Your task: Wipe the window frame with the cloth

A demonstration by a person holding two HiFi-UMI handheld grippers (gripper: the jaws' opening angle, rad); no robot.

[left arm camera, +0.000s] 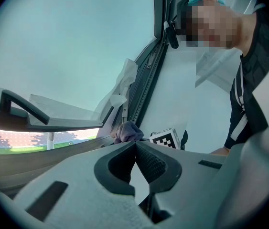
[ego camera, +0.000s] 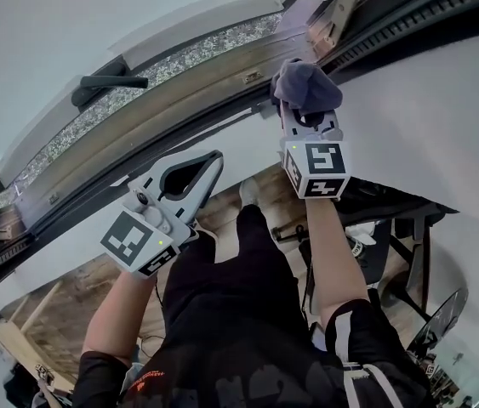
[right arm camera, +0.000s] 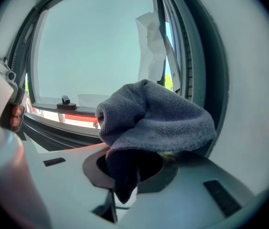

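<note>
Now: right gripper (ego camera: 305,113) clamped on grey cloth (ego camera: 305,83) at the window frame (ego camera: 196,79).
Cloth bunches over the jaws, at the frame's right stretch. Left gripper (ego camera: 214,161) has jaws together, nothing between, by the white wall (ego camera: 418,117) left of the cloth.

quick count: two grippers, the left gripper (ego camera: 213,161) and the right gripper (ego camera: 307,117). two marker cubes (ego camera: 137,243) (ego camera: 317,168), one on each. just one cloth (ego camera: 305,83), a grey one. one window frame (ego camera: 184,92), with one black handle (ego camera: 107,83) on it. one person as far as i can tell, with two forearms (ego camera: 116,313) (ego camera: 334,253) showing in the head view.
</note>
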